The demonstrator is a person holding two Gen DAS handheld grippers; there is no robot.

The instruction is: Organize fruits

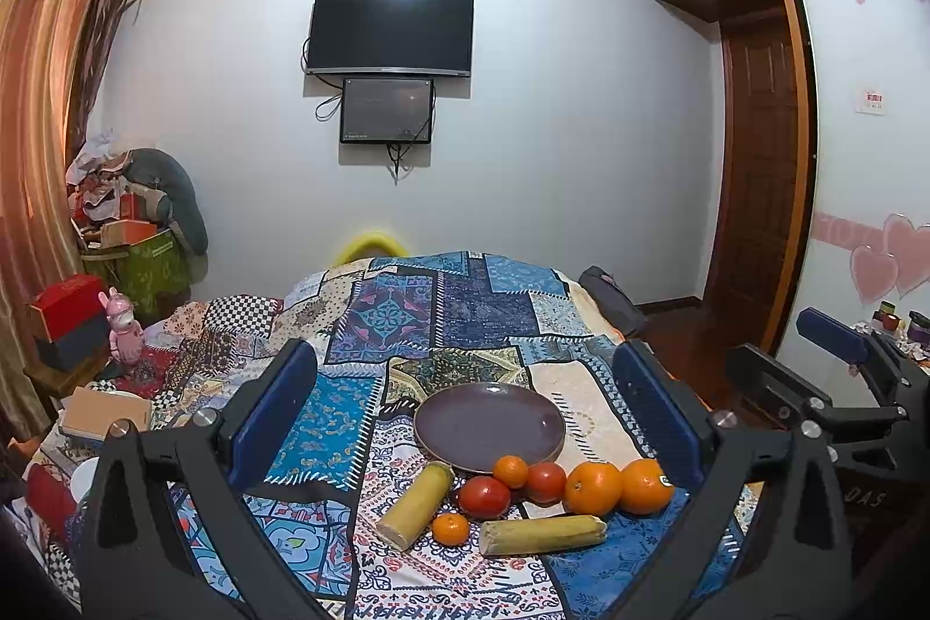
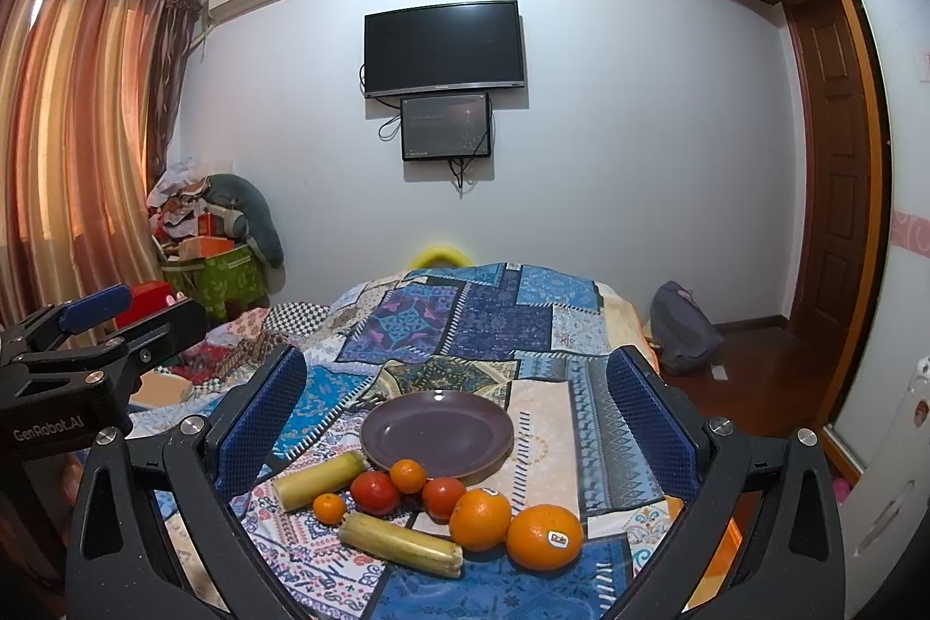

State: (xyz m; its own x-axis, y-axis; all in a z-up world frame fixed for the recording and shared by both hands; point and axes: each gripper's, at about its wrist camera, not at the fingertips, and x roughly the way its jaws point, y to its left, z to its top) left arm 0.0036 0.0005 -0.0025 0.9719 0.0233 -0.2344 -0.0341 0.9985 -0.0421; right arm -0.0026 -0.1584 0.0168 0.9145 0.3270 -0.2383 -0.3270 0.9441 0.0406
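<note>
Evidently nothing is sorted yet: on the patchwork bed [image 1: 407, 318], the purple plate [image 1: 489, 425] sits bare, presumably the destination. Just before its near rim lie two sugarcane pieces [image 2: 401, 544], two oranges [image 2: 544, 536], two tomatoes [image 2: 375, 492] and two mandarins [image 2: 408, 475], clustered. Left claw [image 1: 465, 416] and right claw [image 2: 456, 416] hover above, both spread wide, holding nothing.

left claw [image 1: 465, 387]: jaws wide apart, holding nothing | right claw [image 2: 456, 387]: jaws wide apart, holding nothing
</note>
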